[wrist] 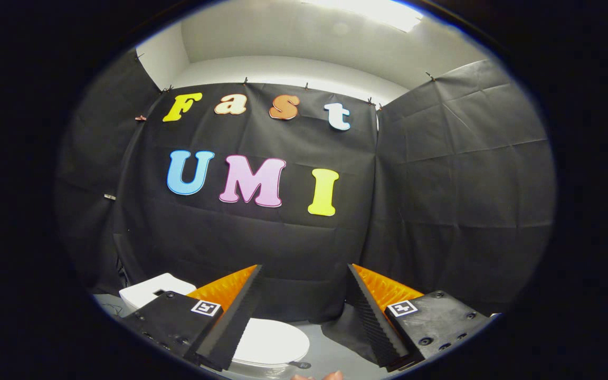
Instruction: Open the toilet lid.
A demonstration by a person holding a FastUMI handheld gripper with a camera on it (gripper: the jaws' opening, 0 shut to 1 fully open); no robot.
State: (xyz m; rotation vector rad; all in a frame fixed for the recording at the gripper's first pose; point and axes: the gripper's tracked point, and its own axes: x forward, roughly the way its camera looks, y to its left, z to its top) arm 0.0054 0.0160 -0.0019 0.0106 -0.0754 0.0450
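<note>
A small white toilet stands on the grey floor below and ahead of me, its flat oval lid [269,342] lying shut over the bowl. Its white tank [153,289] rises behind the lid, partly hidden by my left finger. My gripper [304,274] hovers above the toilet with its two black ribbed fingers [240,311] spread wide apart and nothing between them. The lid shows in the gap between the fingers, closer to the left one, and neither finger touches it.
Black cloth walls close the booth on the far side and on both flanks, close behind the toilet. A strip of grey floor [330,353] lies to the right of the lid. Fingertips of a person's hand [325,376] peek in below the gripper.
</note>
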